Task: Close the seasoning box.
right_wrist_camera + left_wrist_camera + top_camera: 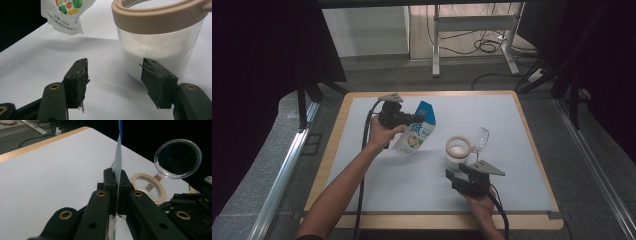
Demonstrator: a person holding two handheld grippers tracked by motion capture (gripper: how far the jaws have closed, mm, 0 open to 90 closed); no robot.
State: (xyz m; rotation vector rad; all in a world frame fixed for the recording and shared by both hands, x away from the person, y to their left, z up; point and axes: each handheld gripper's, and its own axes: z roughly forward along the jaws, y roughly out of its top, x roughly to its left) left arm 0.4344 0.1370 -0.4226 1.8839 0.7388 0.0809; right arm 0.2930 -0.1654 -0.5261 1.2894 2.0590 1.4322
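Observation:
My left gripper (409,119) (117,178) is shut on the edge of a white and blue pouch (416,134) (118,162) with printed vegetables. The pouch (66,15) hangs tilted just above the mat, left of a clear jar (458,148) (160,50). The jar has a tan rim (160,192) and holds white powder. Its clear round lid (480,140) (178,158) stands hinged up at the far side. My right gripper (454,175) (113,75) is open just in front of the jar, with nothing between its jaws.
A white mat (387,185) covers the wood-edged table (334,130). A metal frame with cables (472,35) stands on the floor beyond the far edge. Dark curtains (262,60) hang at both sides.

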